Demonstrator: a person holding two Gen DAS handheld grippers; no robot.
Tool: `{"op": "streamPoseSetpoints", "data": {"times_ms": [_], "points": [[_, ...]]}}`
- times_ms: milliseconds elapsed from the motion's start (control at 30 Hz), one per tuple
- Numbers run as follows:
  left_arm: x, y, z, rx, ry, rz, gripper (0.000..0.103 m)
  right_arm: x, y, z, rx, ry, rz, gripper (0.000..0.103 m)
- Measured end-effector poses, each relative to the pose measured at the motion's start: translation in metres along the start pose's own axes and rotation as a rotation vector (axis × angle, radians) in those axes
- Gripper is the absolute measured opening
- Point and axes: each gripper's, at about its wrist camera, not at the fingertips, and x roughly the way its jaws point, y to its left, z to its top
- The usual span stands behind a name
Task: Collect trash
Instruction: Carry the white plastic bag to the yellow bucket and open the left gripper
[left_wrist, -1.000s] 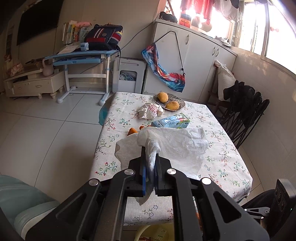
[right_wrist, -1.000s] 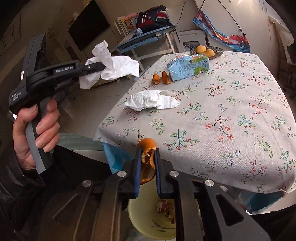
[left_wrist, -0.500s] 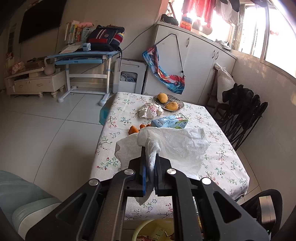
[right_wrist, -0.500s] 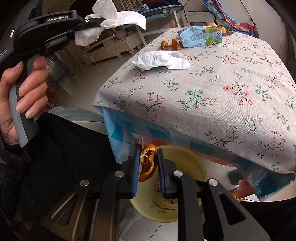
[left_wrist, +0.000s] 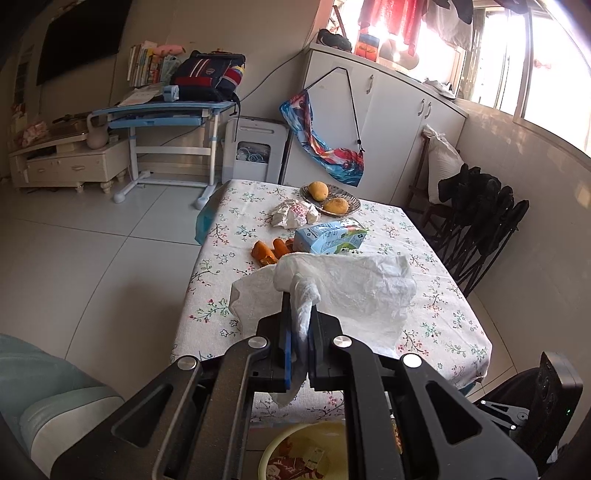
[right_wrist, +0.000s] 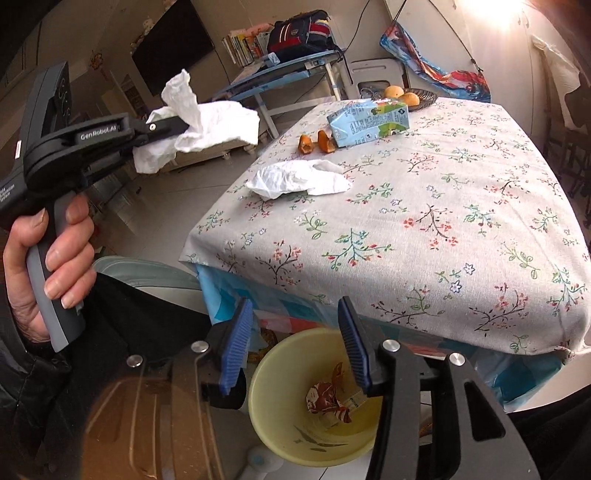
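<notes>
Since the frame half a second earlier, the right gripper (right_wrist: 295, 339) has spread its jaws wide, and the orange peel it was pinching is no longer between them; it is hovering over the yellow bin (right_wrist: 273, 413) below the worktop (right_wrist: 461, 206) edge. The left gripper (left_wrist: 301, 332) is still clamping a white tissue (left_wrist: 354, 284) in closed jaws, raised above the worktop.

Crumpled white tissue (right_wrist: 207, 122) pinched aloft off the table's left edge; second tissue (right_wrist: 299, 179) flat near that edge. Two orange peels (right_wrist: 317, 143) beside a toppled blue carton (right_wrist: 369, 122) farther back. Yellow bin (right_wrist: 314, 402) below the near edge, scraps inside.
</notes>
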Motion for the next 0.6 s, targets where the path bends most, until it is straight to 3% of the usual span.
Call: {"op": "streamPoseSetpoints", "data": {"times_ms": [267, 600], "points": [[-0.008, -0.012, -0.020, 0.023, 0.025, -0.015, 0.007, -0.024, -0.015, 0.007, 0.066, -0.135, -0.056, 0.056], [-0.008, -0.041, -0.066, 0.089, 0.134, -0.043, 0.007, -0.040, -0.029, 0.008, 0.124, -0.204, -0.075, 0.063]]}}
